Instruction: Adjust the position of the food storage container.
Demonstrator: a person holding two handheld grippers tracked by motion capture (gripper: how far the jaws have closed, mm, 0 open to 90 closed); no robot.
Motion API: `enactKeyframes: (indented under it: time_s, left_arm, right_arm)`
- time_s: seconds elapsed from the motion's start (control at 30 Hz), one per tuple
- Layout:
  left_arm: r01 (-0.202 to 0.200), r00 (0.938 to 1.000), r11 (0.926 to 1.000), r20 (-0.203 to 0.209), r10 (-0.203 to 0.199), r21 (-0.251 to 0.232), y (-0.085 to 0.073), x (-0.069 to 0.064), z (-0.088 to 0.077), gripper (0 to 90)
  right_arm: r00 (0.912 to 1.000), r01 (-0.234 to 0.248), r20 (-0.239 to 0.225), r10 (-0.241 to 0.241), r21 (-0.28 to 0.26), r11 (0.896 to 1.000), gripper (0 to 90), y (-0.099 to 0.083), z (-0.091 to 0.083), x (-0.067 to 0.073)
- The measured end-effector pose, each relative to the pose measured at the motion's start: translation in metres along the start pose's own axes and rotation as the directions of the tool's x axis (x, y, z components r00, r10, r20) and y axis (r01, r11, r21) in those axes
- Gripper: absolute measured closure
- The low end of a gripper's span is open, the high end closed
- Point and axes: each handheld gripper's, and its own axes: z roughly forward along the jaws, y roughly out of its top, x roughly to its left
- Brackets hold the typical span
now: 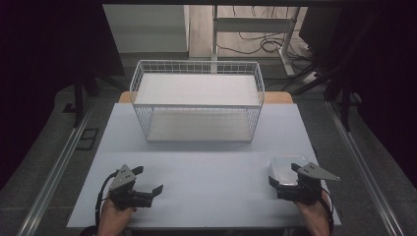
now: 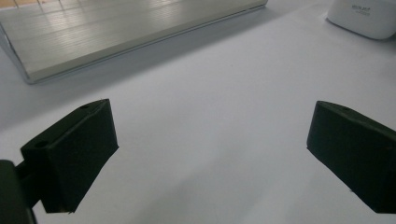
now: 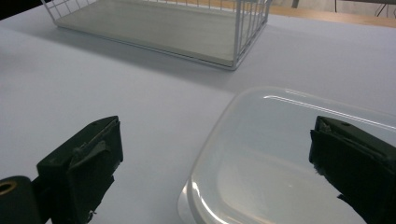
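Note:
A shallow translucent plastic container [image 1: 282, 163] with a clear lid lies on the light table [image 1: 206, 167] at the front right. My right gripper [image 1: 283, 175] hovers at its near end, open; in the right gripper view the container [image 3: 280, 154] fills the right half. The right gripper [image 3: 215, 163] has its left jaw over bare table and its right jaw over the lid, with neither pad pressing on it. My left gripper [image 1: 148, 179] stands open at the front left, with nothing between the jaws [image 2: 210, 154]. The left gripper view catches the container [image 2: 364, 16] at its top right.
A white wire basket [image 1: 196, 101] with a pale flat base stands at the back middle of the table; its base [image 2: 107, 32] and wire side [image 3: 247, 28] appear in the gripper views. Bare table lies between the basket and both grippers. Dark floor, rails and cables surround the table.

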Motion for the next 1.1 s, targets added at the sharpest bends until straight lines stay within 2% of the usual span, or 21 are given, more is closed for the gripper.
enactKeyframes:
  time_s: [0.2,0.37,0.47,0.57,0.73,0.77,0.8,0.9,1.1]
  left_arm:
    - [-0.024,0.9994,0.9985,-0.024,0.025,0.05,-0.004,-0.001,0.004,1.9]
    - [-0.027,0.999,0.9989,-0.034,0.029,0.038,-0.004,0.0,0.002,1.8]
    - [-0.02,0.9991,0.9991,-0.037,0.021,0.038,-0.004,0.001,0.001,1.8]
    - [-0.017,0.9993,0.999,-0.032,0.018,0.04,-0.004,0.001,0.002,1.7]
    - [-0.022,0.9995,0.9985,-0.023,0.023,0.05,-0.004,0.0,0.003,1.8]
    - [-0.025,0.9994,0.9982,-0.021,0.026,0.055,-0.004,0.0,0.004,1.9]
    - [-0.025,0.9994,0.9982,-0.021,0.026,0.055,-0.004,0.0,0.004,2.0]
    - [-0.032,0.9993,0.9978,-0.016,0.033,0.058,-0.004,-0.001,0.004,2.2]
    - [-0.035,0.9993,0.9972,-0.012,0.036,0.065,-0.004,-0.001,0.006,2.5]
  right_arm:
    - [0.9999,-0.008,0.008,0.008,0.019,1.0,2.5,-0.001,0.001,-0.002]
    - [0.9998,0.014,0.014,-0.015,0.028,1.0,2.6,-0.001,0.002,0.0]
    - [0.9989,0.046,0.009,-0.046,0.015,0.999,0.0,0.0,0.002,0.002]
    - [0.9989,0.046,0.009,-0.046,0.018,0.999,0.0,0.0,0.003,0.002]
    - [0.9986,0.04,0.031,-0.042,0.064,0.997,0.1,0.0,0.004,0.0]
    - [0.9984,0.03,0.047,-0.033,0.066,0.997,6.0,0.001,0.002,-0.003]
    - [0.9984,0.03,0.047,-0.033,0.066,0.997,6.0,0.001,0.002,-0.003]
    - [0.9982,0.019,0.056,-0.023,0.07,0.997,13.7,0.003,-0.003,-0.01]
    - [0.9939,-0.045,0.103,0.038,0.06,0.997,40.2,0.006,-0.016,-0.029]
